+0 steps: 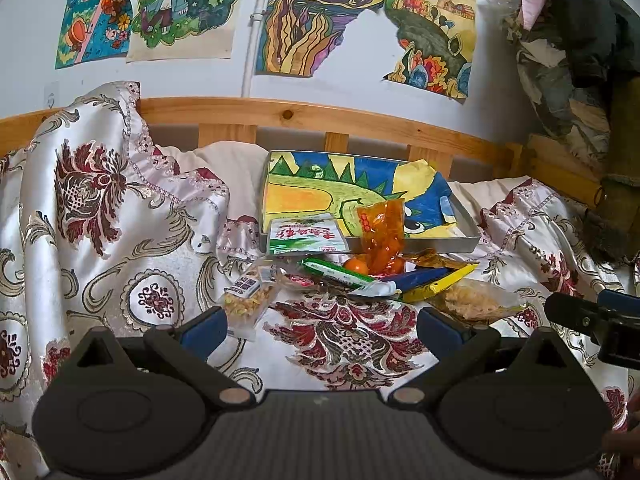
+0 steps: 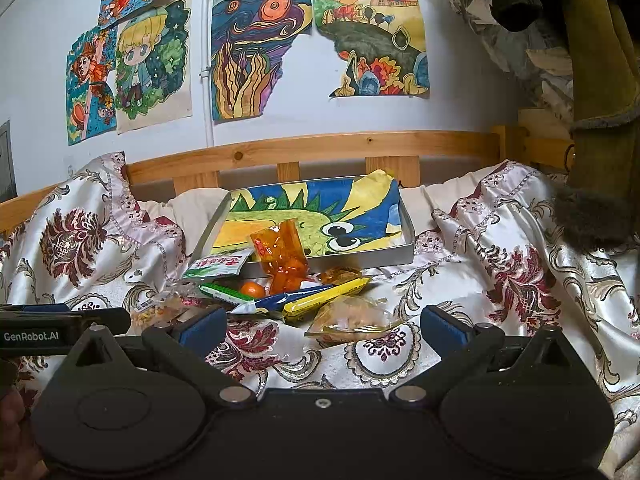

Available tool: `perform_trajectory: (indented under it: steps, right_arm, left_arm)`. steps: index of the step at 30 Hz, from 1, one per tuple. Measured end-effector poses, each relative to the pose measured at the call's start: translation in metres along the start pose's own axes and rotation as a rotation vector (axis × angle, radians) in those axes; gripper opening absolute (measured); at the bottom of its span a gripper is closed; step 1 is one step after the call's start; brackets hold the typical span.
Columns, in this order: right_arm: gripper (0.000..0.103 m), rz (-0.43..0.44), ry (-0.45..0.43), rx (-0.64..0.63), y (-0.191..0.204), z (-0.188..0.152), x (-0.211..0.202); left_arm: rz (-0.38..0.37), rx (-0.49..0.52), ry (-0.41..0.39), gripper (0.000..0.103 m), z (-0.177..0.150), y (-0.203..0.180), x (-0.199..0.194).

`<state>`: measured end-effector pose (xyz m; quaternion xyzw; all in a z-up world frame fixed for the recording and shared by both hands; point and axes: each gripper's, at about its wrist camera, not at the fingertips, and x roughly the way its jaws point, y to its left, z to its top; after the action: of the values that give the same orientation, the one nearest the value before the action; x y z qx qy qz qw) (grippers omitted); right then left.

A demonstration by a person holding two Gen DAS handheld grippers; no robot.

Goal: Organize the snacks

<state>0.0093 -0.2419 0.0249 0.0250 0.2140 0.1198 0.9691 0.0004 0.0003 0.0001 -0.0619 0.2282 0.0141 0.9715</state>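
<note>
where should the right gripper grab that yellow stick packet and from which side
Grip the yellow stick packet across its narrow width, near its raised upper-right end, which looks clear of the pile; its lower-left end sits against the blue packet. Probably best to bring the open right gripper from the front-right, jaws straddling the long axis.

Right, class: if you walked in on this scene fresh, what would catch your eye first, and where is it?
Most striking is the metal tray lined with a bright dinosaur drawing, resting on the patterned bedspread before the wooden headboard. Just in front of it lies a heap of snack packets, an orange packet leaning on the tray's edge. Above, colourful drawings cover the wall.
</note>
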Motion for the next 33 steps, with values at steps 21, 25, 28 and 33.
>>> perform_trajectory:
  steps: [21,25,28,33]
  right_arm:
    - [0.102,0.000,0.005,0.000,0.0004,-0.0009,0.0003]
    - [0.102,0.000,0.005,0.000,0.0006,-0.0008,0.0004]
    - [0.102,0.000,0.005,0.000,0.0001,0.0001,0.0003]
    - [0.102,0.008,0.011,0.001,-0.0014,0.0017,-0.0016]
  left_arm:
    - [0.000,-0.002,0.004,0.103,-0.0044,0.0012,-0.0008]
    - [0.001,-0.003,0.006,0.103,-0.0033,0.0010,-0.0001]
    - [0.001,-0.003,0.006,0.103,-0.0041,0.0012,-0.0005]
    - [-0.001,-0.006,0.011,0.103,-0.0048,0.0009,-0.0001]
